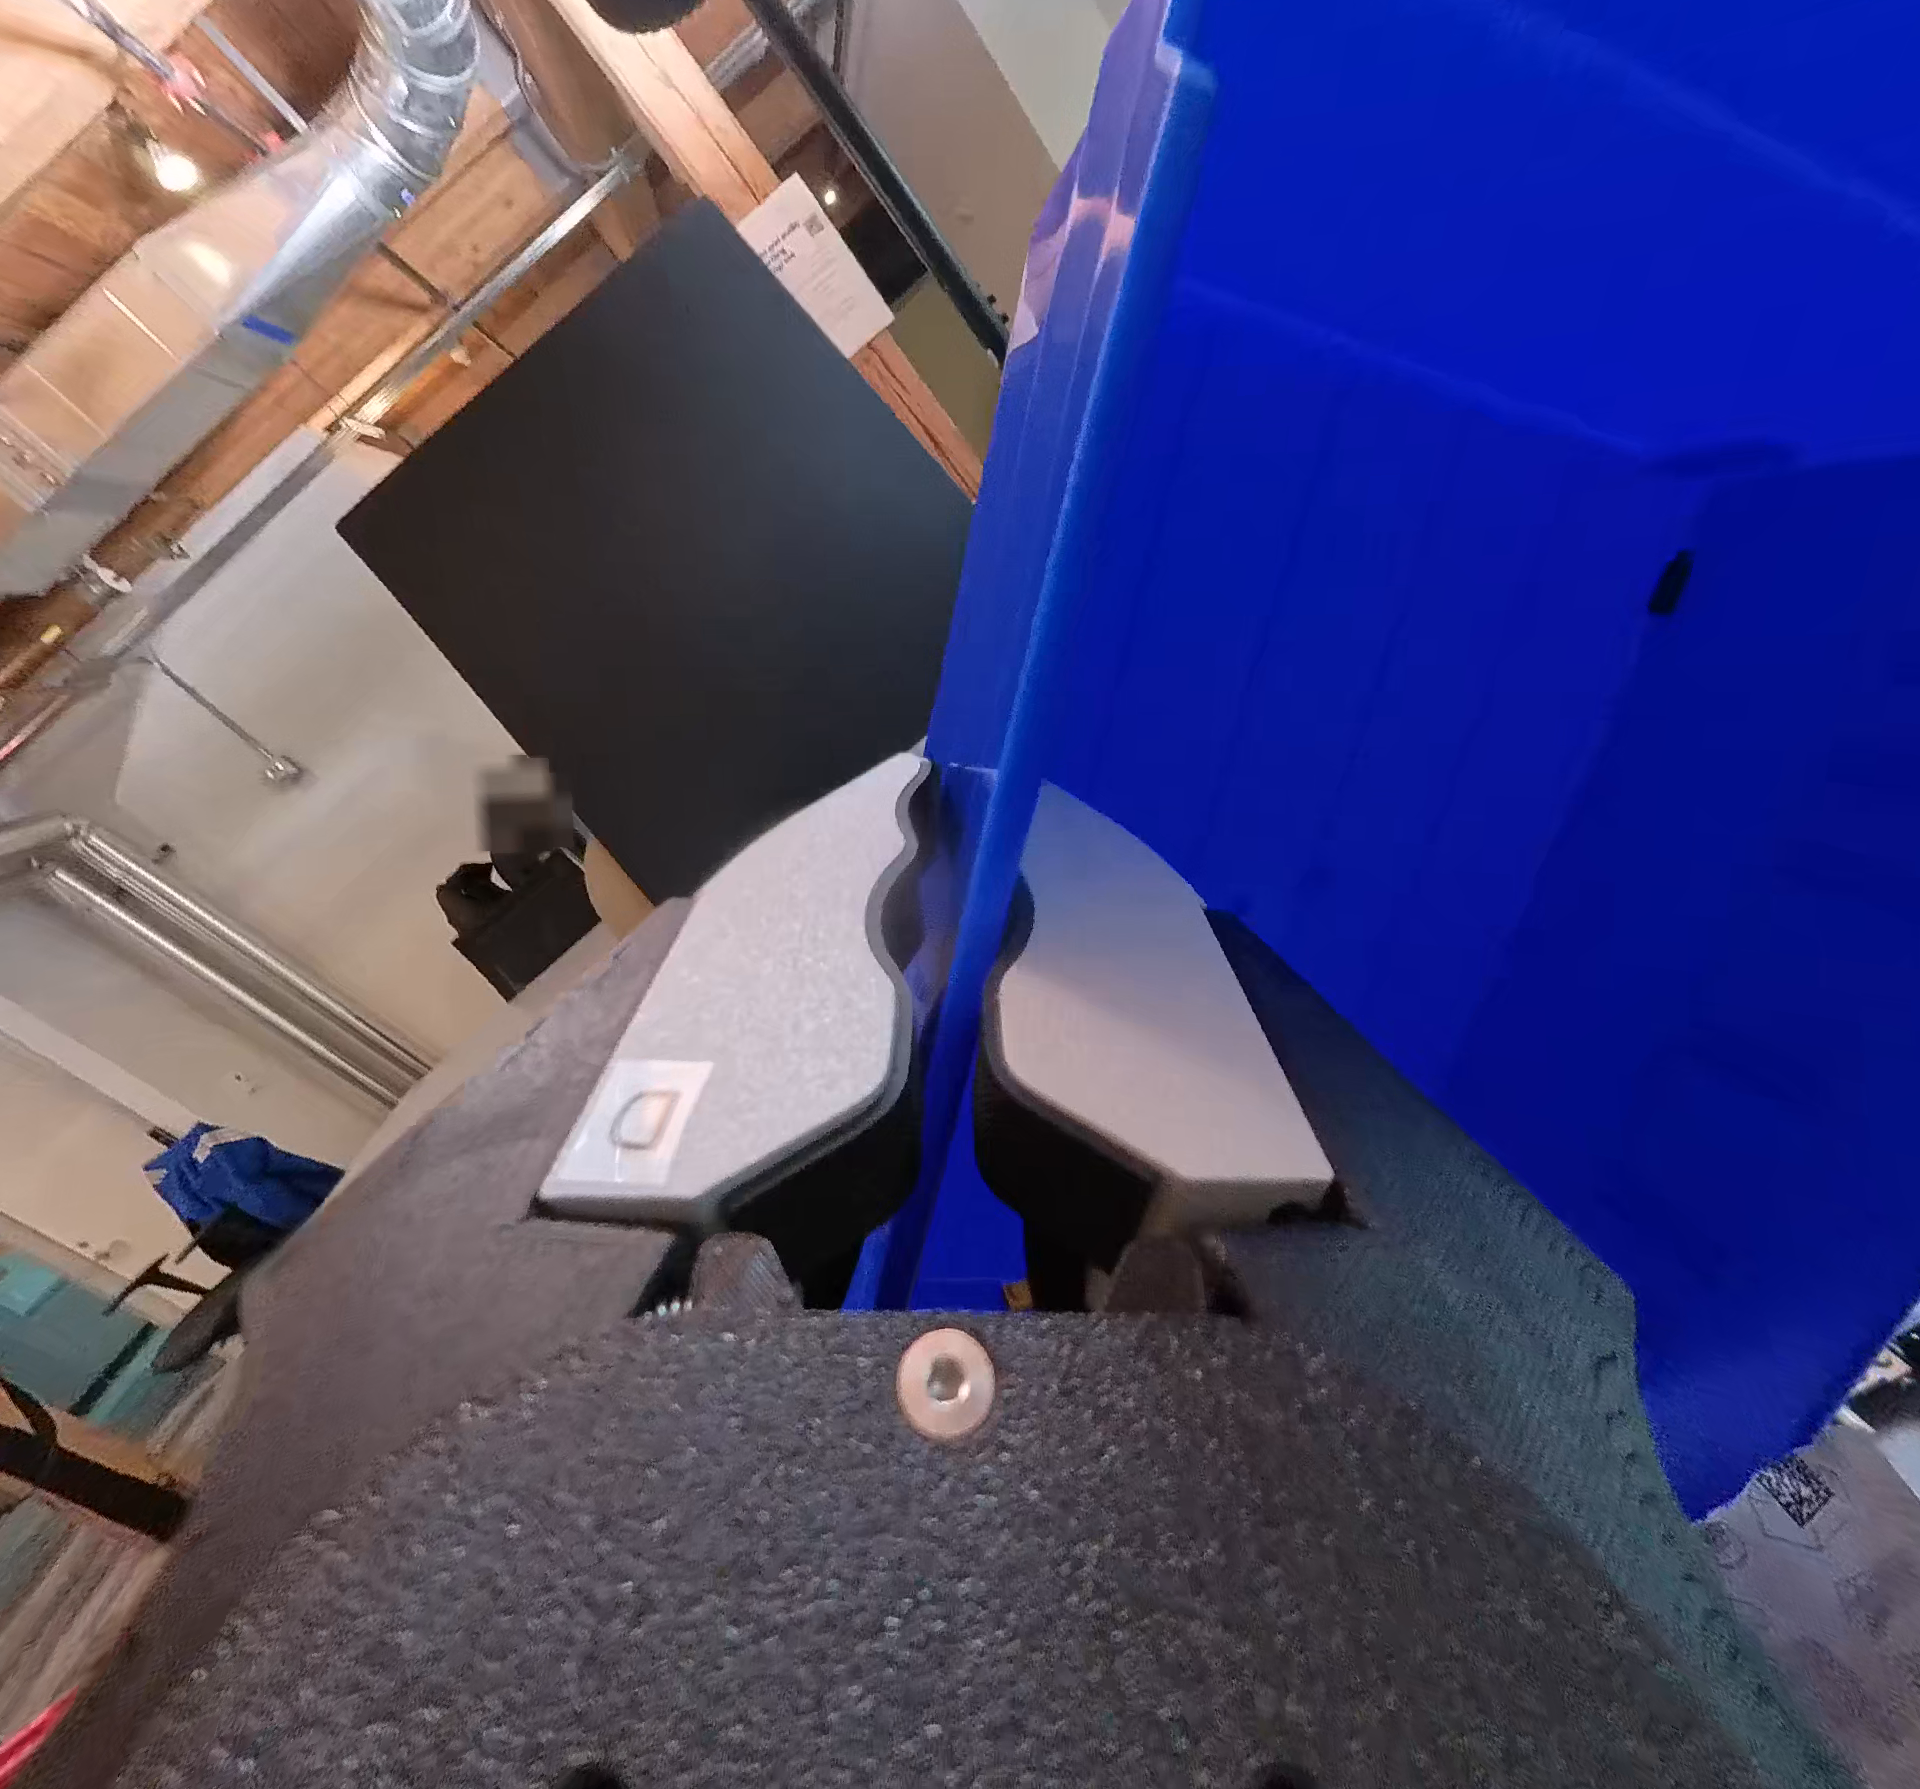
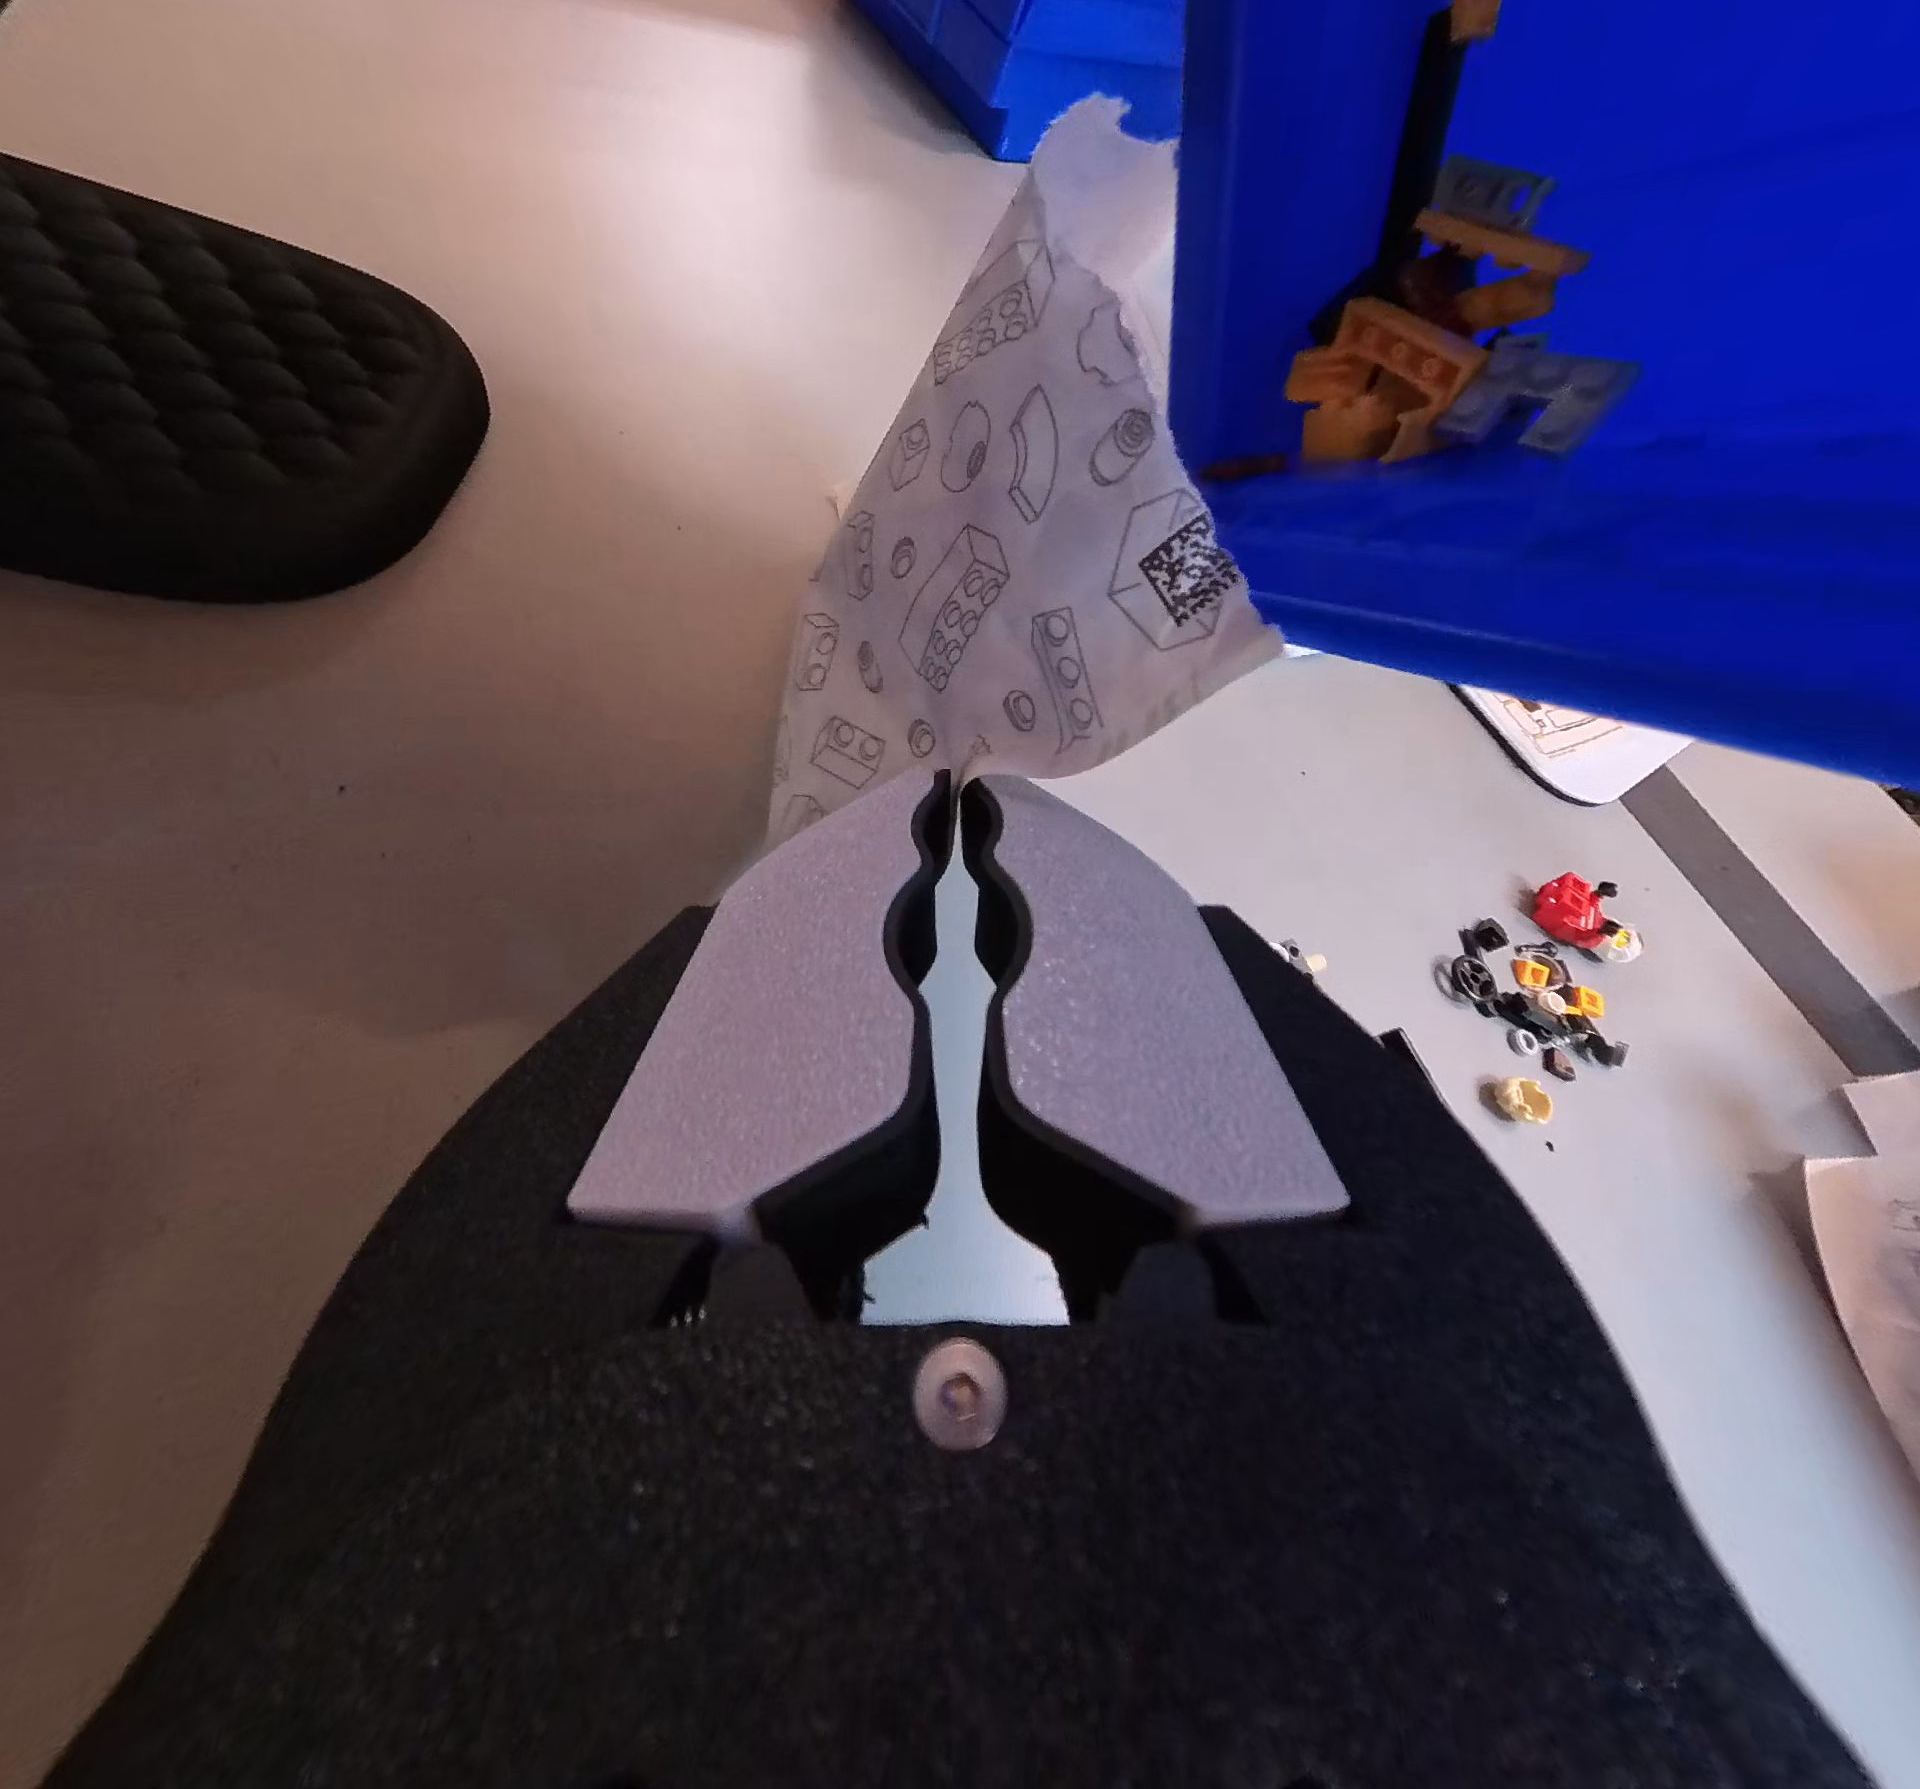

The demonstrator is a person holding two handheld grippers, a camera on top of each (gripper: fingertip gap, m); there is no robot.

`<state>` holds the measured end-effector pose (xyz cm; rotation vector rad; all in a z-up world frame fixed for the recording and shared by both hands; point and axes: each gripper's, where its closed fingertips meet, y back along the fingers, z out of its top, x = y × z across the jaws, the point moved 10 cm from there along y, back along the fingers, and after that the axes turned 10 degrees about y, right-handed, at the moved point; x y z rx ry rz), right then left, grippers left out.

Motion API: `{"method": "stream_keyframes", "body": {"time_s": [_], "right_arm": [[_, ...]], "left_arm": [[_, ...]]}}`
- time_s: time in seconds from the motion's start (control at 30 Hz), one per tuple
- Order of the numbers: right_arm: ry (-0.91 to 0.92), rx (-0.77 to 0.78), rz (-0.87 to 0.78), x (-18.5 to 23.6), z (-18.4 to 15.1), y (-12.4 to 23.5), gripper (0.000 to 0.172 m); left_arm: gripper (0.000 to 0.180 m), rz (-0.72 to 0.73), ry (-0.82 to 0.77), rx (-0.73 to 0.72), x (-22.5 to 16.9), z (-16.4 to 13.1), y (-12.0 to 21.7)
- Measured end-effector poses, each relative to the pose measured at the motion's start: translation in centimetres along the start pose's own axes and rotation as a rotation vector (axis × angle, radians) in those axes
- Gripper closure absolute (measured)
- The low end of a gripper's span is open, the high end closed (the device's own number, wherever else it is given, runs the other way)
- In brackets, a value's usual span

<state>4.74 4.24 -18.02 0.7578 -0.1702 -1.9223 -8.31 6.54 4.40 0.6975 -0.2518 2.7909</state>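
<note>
Up close, we had the left gripper (image 1: 961, 866) clamped on the thin wall of a blue bin (image 1: 1455, 492), the rim edge running lengthwise between its grey fingers (image 1: 790, 991), which were nearly together with only the plastic between them. We held that bin lifted and tipped, its body rising up and to the right of the gripper. Our right gripper (image 2: 956, 804) was all but closed, its tips pinching the lower edge of a white paper bag (image 2: 997, 534) printed with outlines of bricks. The bag stretched up and away to the right, its far end passing behind the tilted bin (image 2: 1558, 181), where tan and grey toy bricks (image 2: 1434, 368) lay heaped against the inner wall. Down on the pale table (image 2: 520, 389), to the right, sat a small scatter of red, orange and black pieces (image 2: 1538, 991). Farther off lay a black padded rest (image 2: 208, 389) and a second blue bin (image 2: 987, 4).
</note>
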Motion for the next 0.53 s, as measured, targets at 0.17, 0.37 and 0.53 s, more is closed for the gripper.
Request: {"method": "stream_keyframes", "body": {"time_s": [0.17,0.37,0.53], "right_arm": [[-0.016,-0.003,-0.005,-0.2,-0.1,0.1,0.17],[-0.049,-0.006,-0.007,-0.5,-0.4,0.0,0.171],[-0.08,-0.01,-0.001,-0.7,-0.7,0.0,0.171]], "left_arm": [[0.175,0.009,-0.03,-0.051,-0.4,0.3,0.7],[0.175,0.014,-0.064,-0.116,-0.8,0.4,1.3],[0.175,0.023,-0.084,-0.167,-0.9,0.4,1.8]]}}
